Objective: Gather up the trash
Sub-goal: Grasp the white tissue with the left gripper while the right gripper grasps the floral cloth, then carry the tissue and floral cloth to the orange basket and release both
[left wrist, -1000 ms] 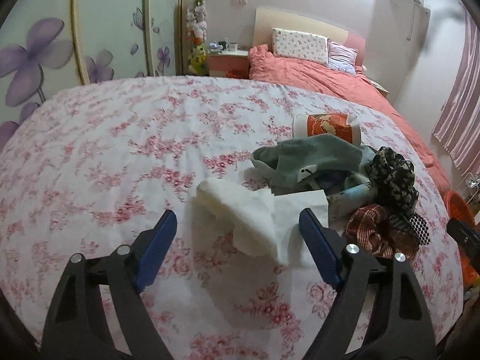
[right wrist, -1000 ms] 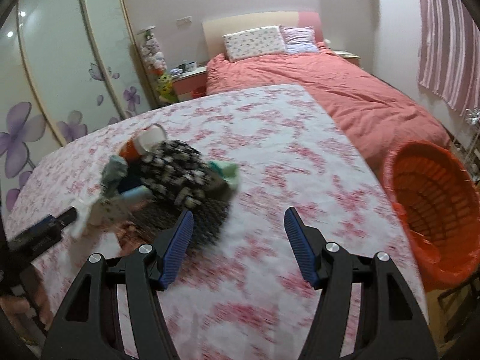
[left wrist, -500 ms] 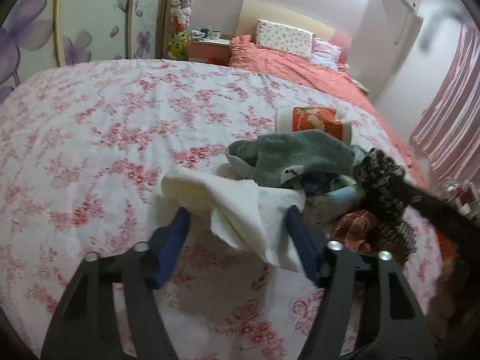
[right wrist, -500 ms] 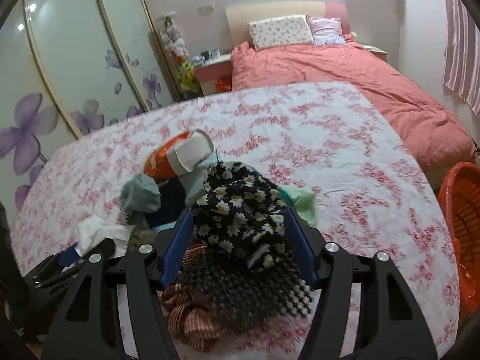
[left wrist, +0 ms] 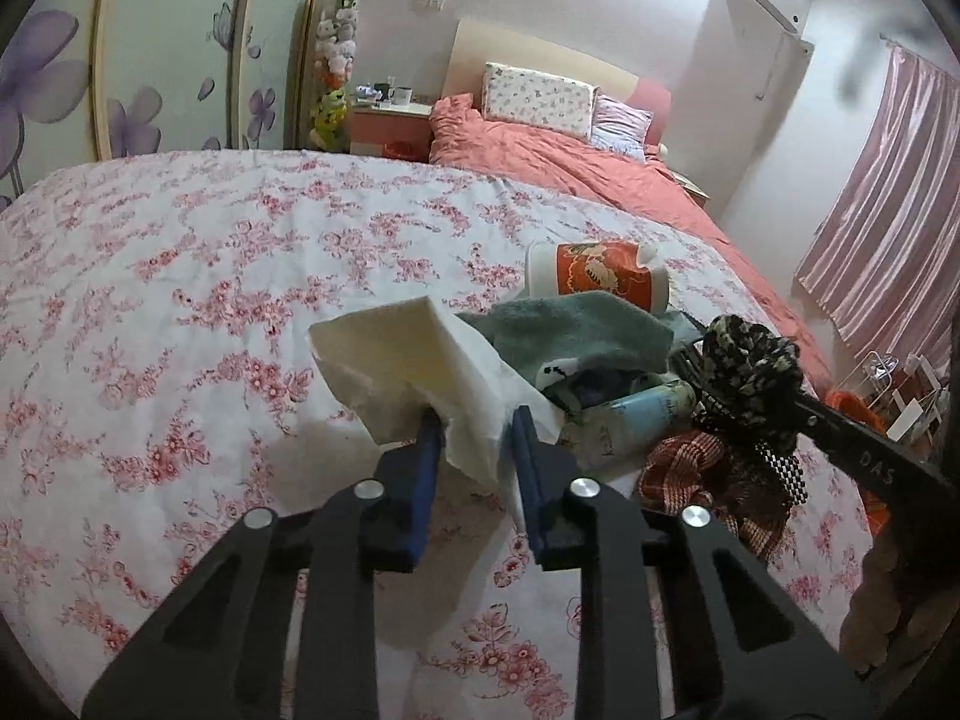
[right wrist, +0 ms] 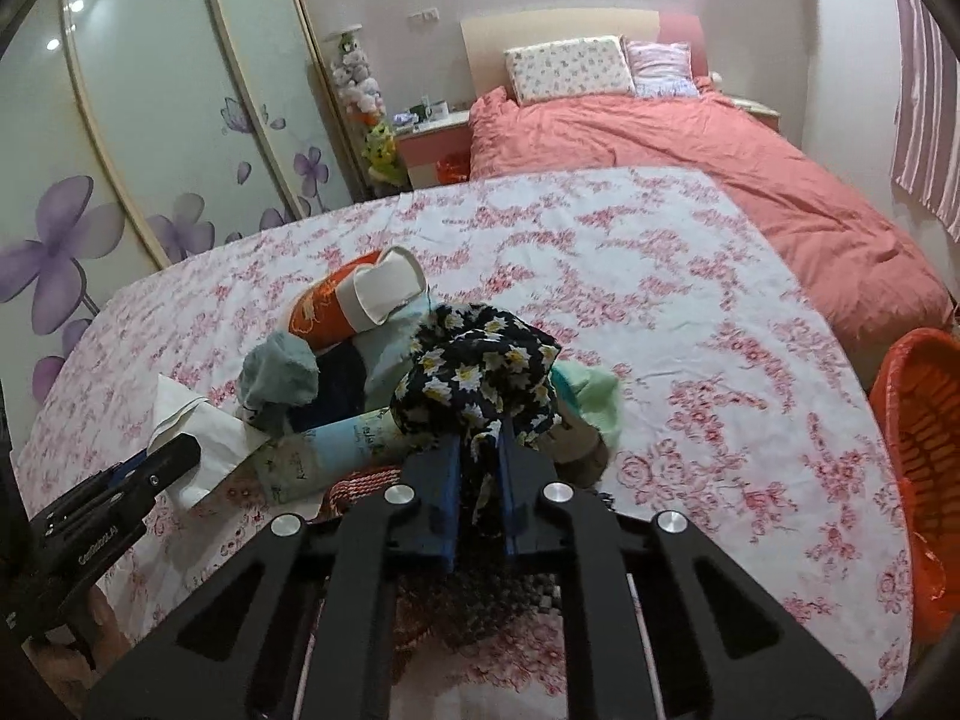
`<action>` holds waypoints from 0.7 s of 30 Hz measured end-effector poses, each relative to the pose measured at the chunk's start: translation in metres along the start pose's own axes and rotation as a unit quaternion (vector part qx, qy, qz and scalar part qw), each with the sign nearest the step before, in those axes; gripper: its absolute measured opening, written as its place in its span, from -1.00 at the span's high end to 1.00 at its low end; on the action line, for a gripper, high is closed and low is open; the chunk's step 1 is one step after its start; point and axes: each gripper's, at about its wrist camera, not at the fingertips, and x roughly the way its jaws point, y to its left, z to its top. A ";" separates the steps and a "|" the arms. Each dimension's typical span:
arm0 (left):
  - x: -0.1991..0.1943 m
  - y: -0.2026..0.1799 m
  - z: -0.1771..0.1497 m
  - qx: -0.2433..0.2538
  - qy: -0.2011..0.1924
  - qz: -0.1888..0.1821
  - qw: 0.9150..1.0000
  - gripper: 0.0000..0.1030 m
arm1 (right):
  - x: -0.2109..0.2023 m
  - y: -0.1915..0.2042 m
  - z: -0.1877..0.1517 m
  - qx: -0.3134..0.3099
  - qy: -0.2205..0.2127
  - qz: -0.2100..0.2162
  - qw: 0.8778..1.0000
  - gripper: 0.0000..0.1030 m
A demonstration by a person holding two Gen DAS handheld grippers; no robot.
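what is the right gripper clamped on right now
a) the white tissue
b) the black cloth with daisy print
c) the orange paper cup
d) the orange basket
b: in the right wrist view the right gripper has its blue jaws pinched on the black daisy-print cloth; the white tissue sits between the left gripper's jaws instead.

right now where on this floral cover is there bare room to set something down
Bare floral cover runs from the pile to the orange basket, and toward the wardrobe. Crowded around the paper cup and daisy cloth.
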 end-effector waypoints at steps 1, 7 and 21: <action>-0.002 -0.001 0.000 0.002 -0.003 0.001 1.000 0.57 | -0.002 0.000 0.000 0.000 -0.003 0.000 1.000 0.80; -0.014 -0.006 0.004 0.017 -0.021 0.005 1.000 0.63 | -0.018 -0.005 0.001 0.001 -0.021 0.001 1.000 0.81; -0.021 -0.014 0.006 0.023 -0.023 0.007 0.999 0.79 | -0.040 -0.022 -0.005 0.008 -0.043 -0.009 0.999 0.82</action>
